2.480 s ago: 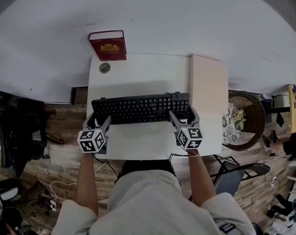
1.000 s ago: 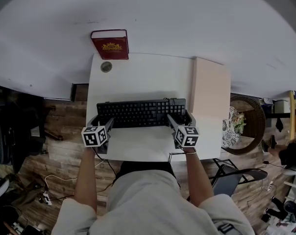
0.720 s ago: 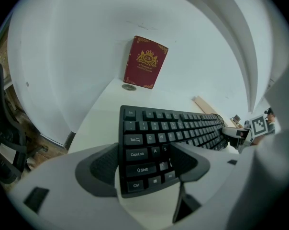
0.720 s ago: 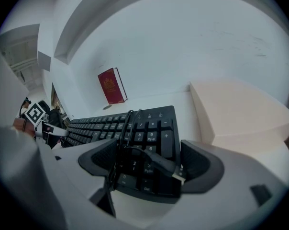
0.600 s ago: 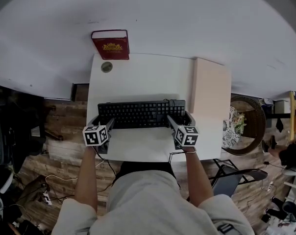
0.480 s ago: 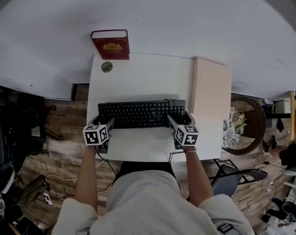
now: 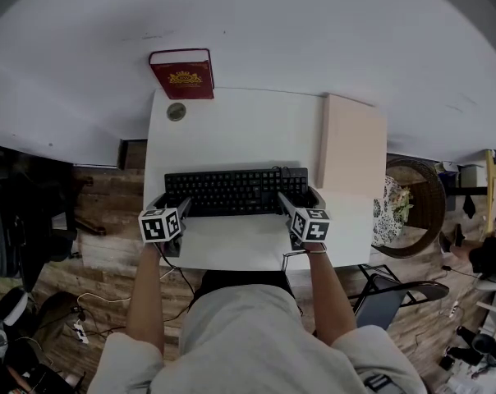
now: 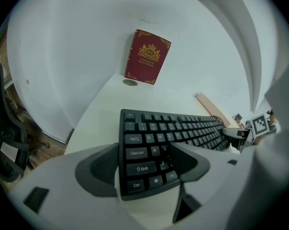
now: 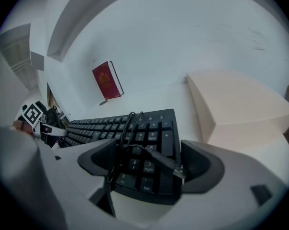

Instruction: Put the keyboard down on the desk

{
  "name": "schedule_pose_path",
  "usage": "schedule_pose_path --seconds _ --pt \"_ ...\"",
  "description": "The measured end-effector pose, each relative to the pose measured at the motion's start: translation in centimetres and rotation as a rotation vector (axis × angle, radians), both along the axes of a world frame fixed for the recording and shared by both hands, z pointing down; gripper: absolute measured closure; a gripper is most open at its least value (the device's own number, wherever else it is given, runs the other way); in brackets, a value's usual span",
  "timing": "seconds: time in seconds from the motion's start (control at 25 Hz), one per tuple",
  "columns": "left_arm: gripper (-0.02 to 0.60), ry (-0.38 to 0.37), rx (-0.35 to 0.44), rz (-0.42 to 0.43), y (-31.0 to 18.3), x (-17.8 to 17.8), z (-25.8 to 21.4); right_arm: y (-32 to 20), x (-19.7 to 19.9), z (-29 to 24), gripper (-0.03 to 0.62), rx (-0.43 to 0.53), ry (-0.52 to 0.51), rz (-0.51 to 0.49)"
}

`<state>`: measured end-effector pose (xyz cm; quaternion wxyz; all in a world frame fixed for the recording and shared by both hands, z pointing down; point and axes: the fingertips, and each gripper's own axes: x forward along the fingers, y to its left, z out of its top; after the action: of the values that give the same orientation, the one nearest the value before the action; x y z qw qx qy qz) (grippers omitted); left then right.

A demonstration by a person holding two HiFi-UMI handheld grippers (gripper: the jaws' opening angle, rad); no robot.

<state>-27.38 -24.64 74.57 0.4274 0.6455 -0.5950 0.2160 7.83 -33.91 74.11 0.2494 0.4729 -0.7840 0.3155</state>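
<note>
A white counter [image 7: 231,125] set against a white wall carries everything seen from above. A pale, flat block [image 7: 351,150] runs along the counter's right edge from the far side almost to the near side.

A black keyboard [image 7: 231,190] lies across the near half of the counter, parallel to its near edge, its right end just beside the block. Whether it rests on the counter or hangs just clear of it cannot be told.

A red book [image 7: 181,74] with a gold crest stands against the wall at the far left corner.

The left tongs [image 7: 167,206] are clamped on the keyboard's left end. In the left gripper view, the left tongs [image 8: 144,164] have one jaw pressed to the outer edge and the other over the keys near Z. The right tongs [image 7: 301,199] are clamped on the right end. In the right gripper view, the right tongs [image 9: 151,169] bracket the number pad.

A black cable [image 9: 135,134] with a USB plug lies looped on that pad. A small round disc [image 7: 176,112] sits just in front of the book.
</note>
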Motion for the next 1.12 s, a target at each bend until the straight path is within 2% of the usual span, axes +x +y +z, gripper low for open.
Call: schedule_pose_path --seconds 0.4,0.6,0.8,0.96,1.04,1.12 --pt "0.25 -0.022 0.041 0.011 -0.6 0.1 0.0 -0.1 0.4 0.8 0.175 -0.028 -0.023 0.025" --pt "0.244 0.016 0.083 -0.024 -0.5 -0.1 -0.3 0.0 1.0 0.7 0.143 -0.007 -0.017 0.027" --pt "0.244 -0.05 0.118 -0.042 0.6 -1.1 -1.5 1.1 2.0 -0.2 0.146 0.027 0.02 0.004" --pt "0.309 -0.121 0.146 -0.078 2.5 -1.6 -2.9 3.0 3.4 -1.5 0.181 0.043 0.043 0.018" --pt "0.4 -0.172 0.176 -0.061 3.3 -1.2 -3.9 4.1 4.0 -2.4 0.233 0.089 0.128 -0.01" --pt "0.455 -0.192 0.222 -0.029 3.7 0.0 -5.1 4.9 3.9 -3.5 0.285 0.145 0.22 -0.05"
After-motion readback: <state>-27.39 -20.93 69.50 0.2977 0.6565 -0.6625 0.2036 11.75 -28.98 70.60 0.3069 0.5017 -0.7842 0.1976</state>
